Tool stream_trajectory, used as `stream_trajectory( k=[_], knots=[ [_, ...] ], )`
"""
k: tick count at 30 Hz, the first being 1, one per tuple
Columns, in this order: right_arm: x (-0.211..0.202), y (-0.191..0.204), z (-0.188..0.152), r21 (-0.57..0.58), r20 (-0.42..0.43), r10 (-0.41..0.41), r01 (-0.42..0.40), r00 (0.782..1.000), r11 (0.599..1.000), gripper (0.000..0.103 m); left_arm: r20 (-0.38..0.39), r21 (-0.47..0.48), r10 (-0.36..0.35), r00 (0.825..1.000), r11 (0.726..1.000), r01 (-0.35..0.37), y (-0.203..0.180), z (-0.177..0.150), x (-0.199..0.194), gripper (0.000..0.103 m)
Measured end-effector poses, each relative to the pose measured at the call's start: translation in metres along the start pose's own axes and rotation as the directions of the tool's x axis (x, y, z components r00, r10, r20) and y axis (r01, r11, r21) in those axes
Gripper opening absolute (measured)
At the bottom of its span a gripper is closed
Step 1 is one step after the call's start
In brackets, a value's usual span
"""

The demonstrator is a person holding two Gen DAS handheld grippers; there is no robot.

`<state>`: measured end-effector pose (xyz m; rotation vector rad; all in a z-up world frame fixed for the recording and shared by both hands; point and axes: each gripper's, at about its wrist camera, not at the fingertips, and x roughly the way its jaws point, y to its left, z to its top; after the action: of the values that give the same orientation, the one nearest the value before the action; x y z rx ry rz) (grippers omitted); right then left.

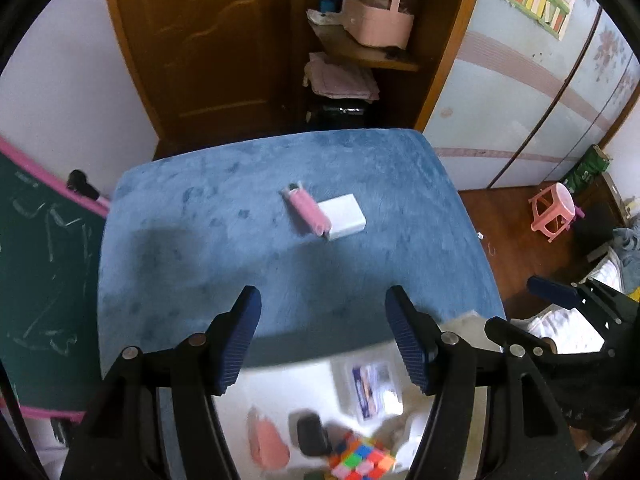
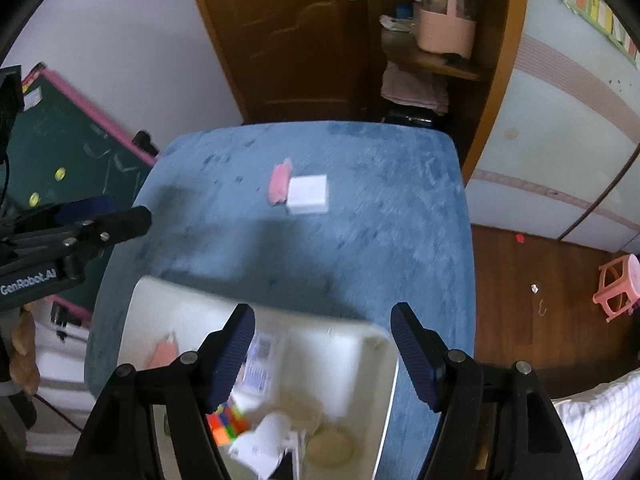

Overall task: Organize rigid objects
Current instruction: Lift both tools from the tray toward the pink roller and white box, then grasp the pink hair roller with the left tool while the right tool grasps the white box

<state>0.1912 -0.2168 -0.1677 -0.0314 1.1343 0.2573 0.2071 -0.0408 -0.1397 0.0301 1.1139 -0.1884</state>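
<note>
Tongs: left tongs (image 1: 322, 340) and right tongs (image 2: 322, 354) both stand apart with nothing between the pads, low in each wrist view, pointing steeply down over the near edge of the bench (image 1: 168, 208).
Bin: white bin (image 2: 360, 344) sits at the bottom of both frames, directly under the tongs, already holding a cube (image 2: 228, 424), a printed card (image 2: 258, 364), a pink piece (image 2: 164, 354) and other blurred items I cannot name.
Cube: probably light, hard plastic with smooth faces; a square grip across two opposite faces should hold it without slipping.
Pink case: pink case (image 1: 308, 210) lies mid-frame on the blue cover, well beyond the bin, touching the left side of the white box. It looks stiff, light and rounded, so it may roll; best taken across its narrow width near the middle.
White box: white box (image 1: 343, 216) lies flat just right of the case, centre of frame. It seems rigid, light and slick-sided; take it across its shorter sides, pressing slightly into the soft cover to get under the edges.
</note>
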Motion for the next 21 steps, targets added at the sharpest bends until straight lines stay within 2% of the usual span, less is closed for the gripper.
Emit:
stream_trajectory(
  k=[5,11,16,21],
  knots=[
    [0.019,-0.004,0.026,0.007,-0.004,-0.019,0.019,1.000,1.000,0.071,-0.062,-0.020,-0.027,0.998,0.999,0.026,0.004,0.035,0.040,0.068],
    [0.049,-0.004,0.051,-0.005,-0.024,-0.028,0.028,0.999,1.000,0.071,-0.122,-0.118,-0.071,0.990,0.991,0.057,0.016,0.078,0.094,0.068],
    [0.079,0.001,0.067,-0.022,-0.054,-0.034,0.033,0.998,0.999,0.071,-0.180,-0.196,-0.090,0.980,0.979,0.054,0.027,0.093,0.142,0.068],
    [0.111,0.004,0.081,-0.036,-0.090,-0.037,0.034,0.995,0.999,0.071,-0.231,-0.258,-0.097,0.968,0.966,0.035,0.037,0.094,0.180,0.068]
  ],
)
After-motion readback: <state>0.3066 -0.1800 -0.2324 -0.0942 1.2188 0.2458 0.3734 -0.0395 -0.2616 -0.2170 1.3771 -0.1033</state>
